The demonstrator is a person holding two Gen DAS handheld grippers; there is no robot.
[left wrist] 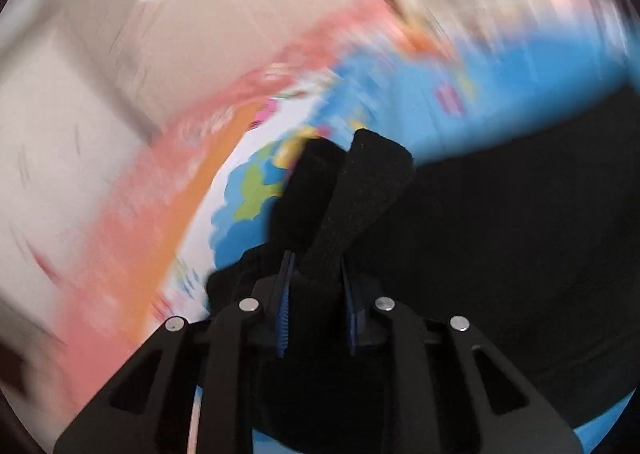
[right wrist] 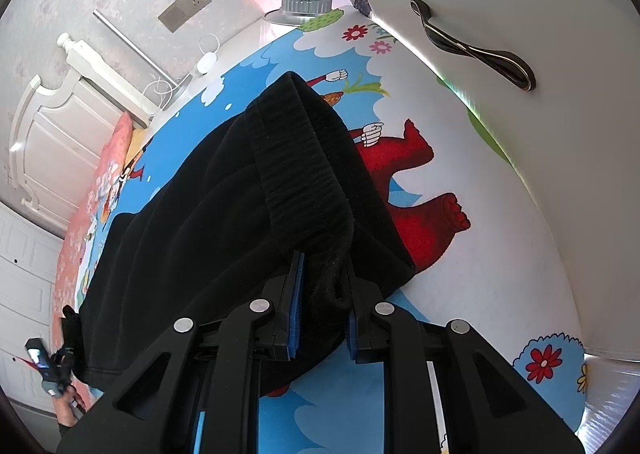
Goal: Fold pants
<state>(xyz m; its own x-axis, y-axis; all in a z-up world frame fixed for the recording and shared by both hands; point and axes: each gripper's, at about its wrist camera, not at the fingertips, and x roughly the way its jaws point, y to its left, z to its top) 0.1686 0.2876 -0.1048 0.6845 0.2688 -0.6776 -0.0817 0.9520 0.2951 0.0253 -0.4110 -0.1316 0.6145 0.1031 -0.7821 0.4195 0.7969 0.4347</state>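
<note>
The black pants (right wrist: 192,214) lie spread over a colourful cartoon sheet (right wrist: 460,158). My right gripper (right wrist: 324,278) is shut on the ribbed waistband, which bunches between its blue pads and rises off the sheet. The left wrist view is smeared by motion. In it my left gripper (left wrist: 316,274) has a ribbed black strip of the pants (left wrist: 480,234) pinched between its pads, with the sheet (left wrist: 500,66) beyond. In the right wrist view a person's hand (right wrist: 68,410) holds a device at the far lower-left corner of the pants.
A white cabinet door with a dark handle (right wrist: 472,46) borders the sheet on the right. A lamp (right wrist: 306,6) stands at the far end. A white headboard (right wrist: 60,114), a wall socket (right wrist: 184,8) and pink bedding (right wrist: 116,150) lie to the left.
</note>
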